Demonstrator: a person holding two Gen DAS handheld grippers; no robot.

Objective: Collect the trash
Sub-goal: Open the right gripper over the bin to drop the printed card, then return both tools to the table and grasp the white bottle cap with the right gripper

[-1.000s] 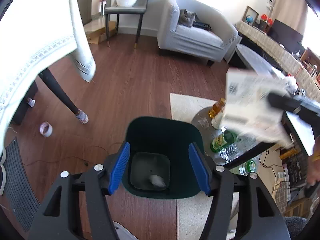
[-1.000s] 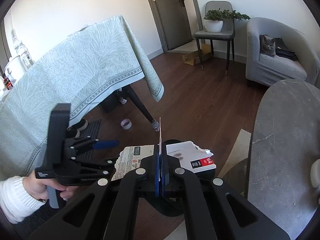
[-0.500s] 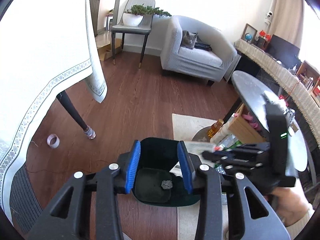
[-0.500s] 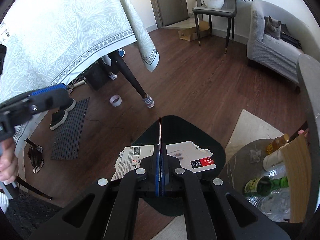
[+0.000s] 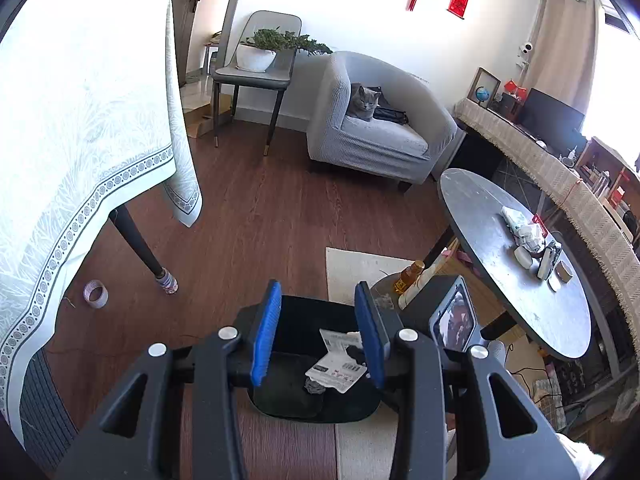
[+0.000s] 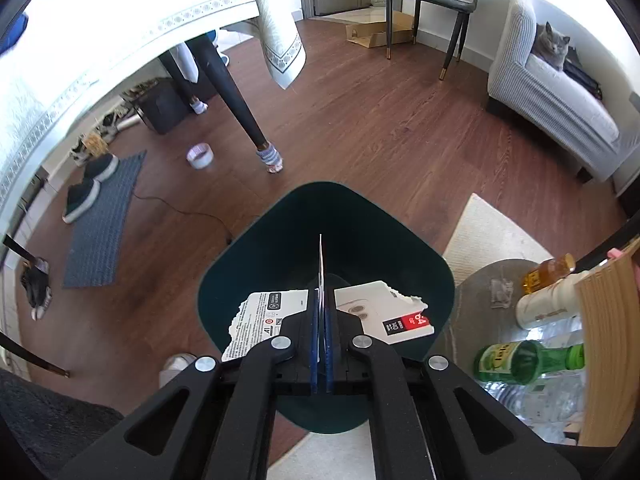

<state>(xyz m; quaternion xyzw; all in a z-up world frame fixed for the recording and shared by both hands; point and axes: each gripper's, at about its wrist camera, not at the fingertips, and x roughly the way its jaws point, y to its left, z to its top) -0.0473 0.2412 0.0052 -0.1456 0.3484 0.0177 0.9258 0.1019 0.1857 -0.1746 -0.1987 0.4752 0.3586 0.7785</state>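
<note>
Dark wood floor [image 6: 400, 128], with a dark green bin [image 6: 280, 248] standing at the edge of a pale rug [image 6: 492, 236]. Beyond the bin: a table leg [image 6: 240, 116] under a patterned cloth, a tape roll [image 6: 200, 155], a grey armchair [image 5: 372, 136] holding a cat [image 5: 363, 101].

Right gripper [image 6: 320, 304] hangs over the bin mouth, its jaws opening; the torn cardboard package [image 6: 384, 312] sits between them, a narrow gap showing beside it.

Left gripper [image 5: 318, 332] stands partly apart above the bin, holding nothing. A crumpled scrap [image 5: 315, 386] lies on the bin floor.
</note>
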